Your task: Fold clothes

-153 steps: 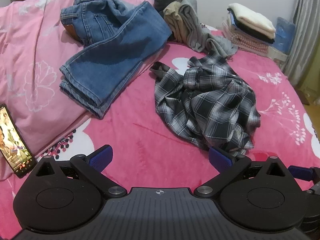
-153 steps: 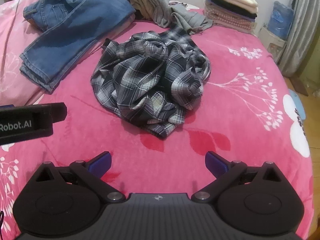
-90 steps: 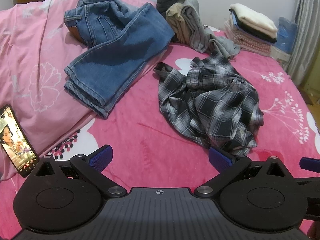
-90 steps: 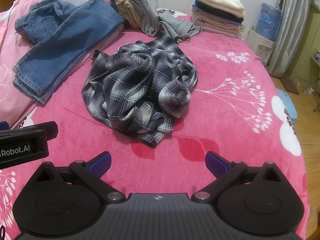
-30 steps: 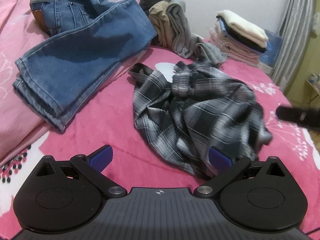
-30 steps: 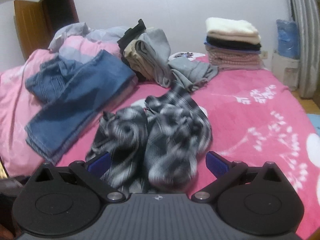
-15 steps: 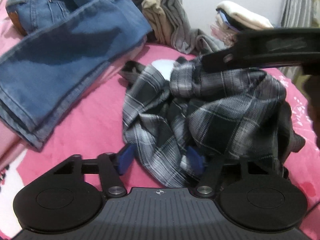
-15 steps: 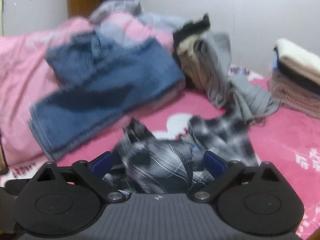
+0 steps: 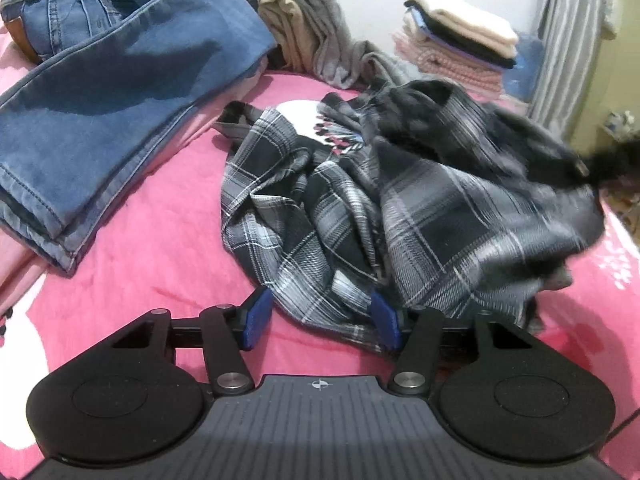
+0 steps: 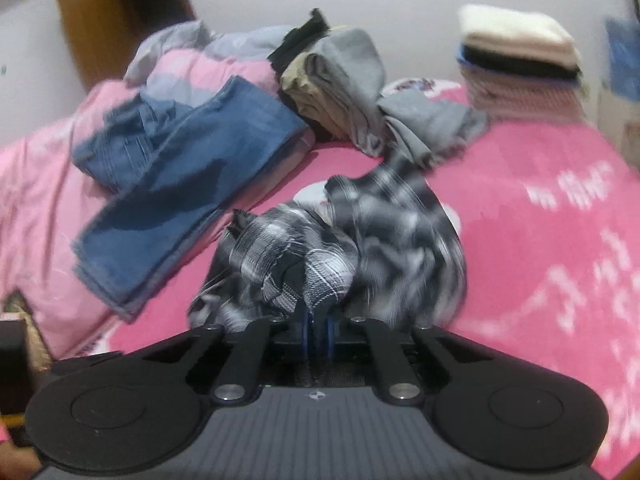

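A crumpled black, grey and white plaid shirt [image 9: 400, 208] lies heaped on a pink floral bedspread [image 9: 152, 240], filling the centre and right of the left wrist frame. The left claw [image 9: 320, 316] sits at the lower centre, its blue-padded fingers [image 9: 256, 316] part-way apart and set either side of the shirt's near hem, which runs into the gap between them; nothing is pinched there. In the right wrist frame, the right claw [image 10: 316, 330] at lower centre has its fingers drawn nearly together on a bunched fold of the same shirt [image 10: 320, 264], which rises straight ahead of it and trails toward the upper right of the frame. A dark blur at the right edge of the left wrist frame is probably that tool, though it is too smeared to be sure.

The shirt has no clear long axis as it lies; it is a wad, not a fold. The right claw has cloth, and the left is the nearer to the free hem, so spreading the garment likely turns on the left closing there.

Blue denim jeans [image 9: 112, 92] lie at upper left, and a neat stack of folded knitwear [image 9: 460, 52] stands at upper right.
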A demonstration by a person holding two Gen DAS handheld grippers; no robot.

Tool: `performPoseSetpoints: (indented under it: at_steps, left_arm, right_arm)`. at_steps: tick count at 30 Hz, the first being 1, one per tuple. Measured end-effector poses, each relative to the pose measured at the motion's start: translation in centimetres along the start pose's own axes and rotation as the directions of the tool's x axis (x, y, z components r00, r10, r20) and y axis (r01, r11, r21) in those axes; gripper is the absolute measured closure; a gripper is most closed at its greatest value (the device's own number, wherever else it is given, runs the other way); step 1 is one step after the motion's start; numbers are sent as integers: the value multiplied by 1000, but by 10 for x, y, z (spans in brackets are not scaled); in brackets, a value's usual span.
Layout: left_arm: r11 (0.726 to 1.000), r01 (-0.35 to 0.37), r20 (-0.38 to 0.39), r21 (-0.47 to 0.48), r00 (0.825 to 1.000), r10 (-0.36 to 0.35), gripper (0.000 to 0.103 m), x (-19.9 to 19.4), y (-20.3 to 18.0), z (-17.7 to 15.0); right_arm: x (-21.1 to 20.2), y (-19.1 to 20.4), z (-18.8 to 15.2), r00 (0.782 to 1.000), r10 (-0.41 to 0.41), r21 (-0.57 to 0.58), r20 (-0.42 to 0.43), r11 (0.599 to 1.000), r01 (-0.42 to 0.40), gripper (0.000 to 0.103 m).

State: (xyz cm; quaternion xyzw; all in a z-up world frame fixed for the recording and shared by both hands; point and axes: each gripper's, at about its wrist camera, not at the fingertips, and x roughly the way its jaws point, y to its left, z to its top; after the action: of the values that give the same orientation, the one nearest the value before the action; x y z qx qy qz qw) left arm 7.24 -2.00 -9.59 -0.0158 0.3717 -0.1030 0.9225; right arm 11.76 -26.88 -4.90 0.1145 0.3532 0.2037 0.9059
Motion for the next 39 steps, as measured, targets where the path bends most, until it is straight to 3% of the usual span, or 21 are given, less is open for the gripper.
performPoseSetpoints:
  at_steps: [6,11,18,24,26,28,33,39]
  left_arm:
    - [998,69,63,13,996,-70,30,-23,-7,0]
    - [987,161,109,-9,981,-159,22,-38,-13,5]
    - [987,160,61,33,985,-162,22,-30,-28,0]
    - [987,159,35,35,987,-160,22,-26,-30,-7]
    - [987,158,26,35,987,-159,22,-25,-31,-9]
    - [987,156,23,37,987,-157,22,-25,-30,-11]
    - [988,147,17,38,989,-147,22,-26,-29,-13]
    - [989,142,24,25,989,-143,21,-33,-24,-15]
  right_arm:
    - [-34,-18,-41,999,15,148,-28,989,-10,96]
    - [-48,-19,-82,993,51,203,-108,979,-29,96]
    - [-72,-15,-121,975,76,208,-207,978,-32,95]
    - [-94,-22,-96,991,56,193,-122,981,-32,90]
    - [-93,-25,-79,996,62,199,-69,979,-47,83]
    - [-89,-28,-64,997,71,208,-26,976,-64,67]
    - [-62,-28,-32,994,106,245,22,963,-109,56]
    - [-42,-19,-29,988,152,268,-10,953,-144,56]
